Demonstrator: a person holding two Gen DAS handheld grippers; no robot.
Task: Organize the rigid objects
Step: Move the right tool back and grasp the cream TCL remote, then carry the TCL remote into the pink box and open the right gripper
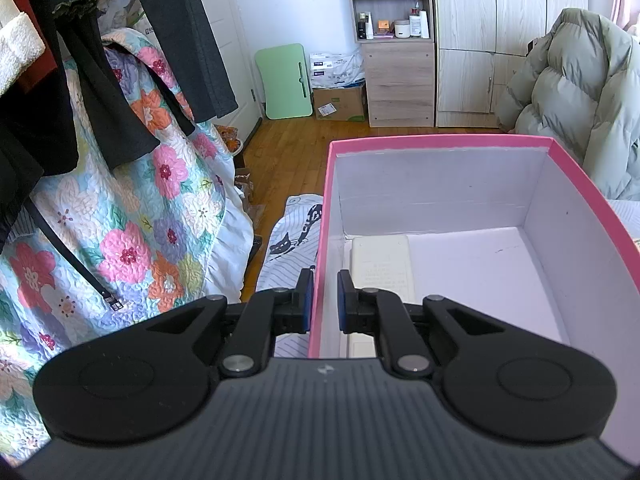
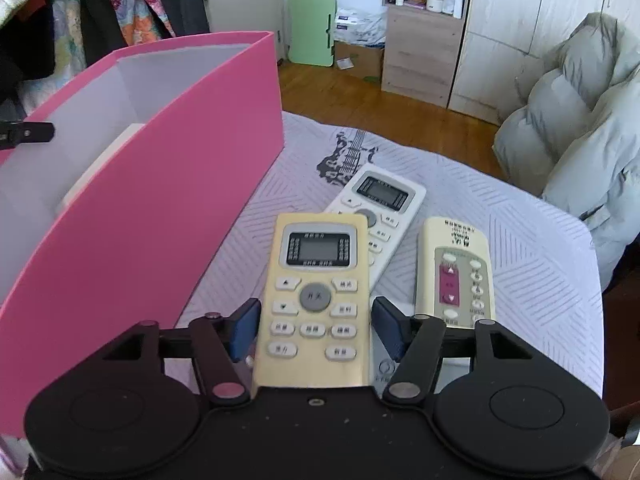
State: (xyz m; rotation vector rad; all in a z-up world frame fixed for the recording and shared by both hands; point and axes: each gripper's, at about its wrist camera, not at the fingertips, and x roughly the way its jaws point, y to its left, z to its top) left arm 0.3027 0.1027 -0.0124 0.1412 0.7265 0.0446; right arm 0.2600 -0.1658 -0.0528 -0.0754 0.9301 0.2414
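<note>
Pink box (image 1: pixel 320 240) wall pinched in my left gripper (image 1: pixel 323 300); right gripper (image 2: pixel 316 326) fingers clamp yellowed remote (image 2: pixel 316 300), button labels too blurred to read.

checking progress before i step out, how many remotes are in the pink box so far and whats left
Done: one white remote lies inside the pink box, whose wall the left claw grips. In hand: the right claw holds the yellowed remote. Left on the bedspread: the white remote with screen and the cream remote.
</note>
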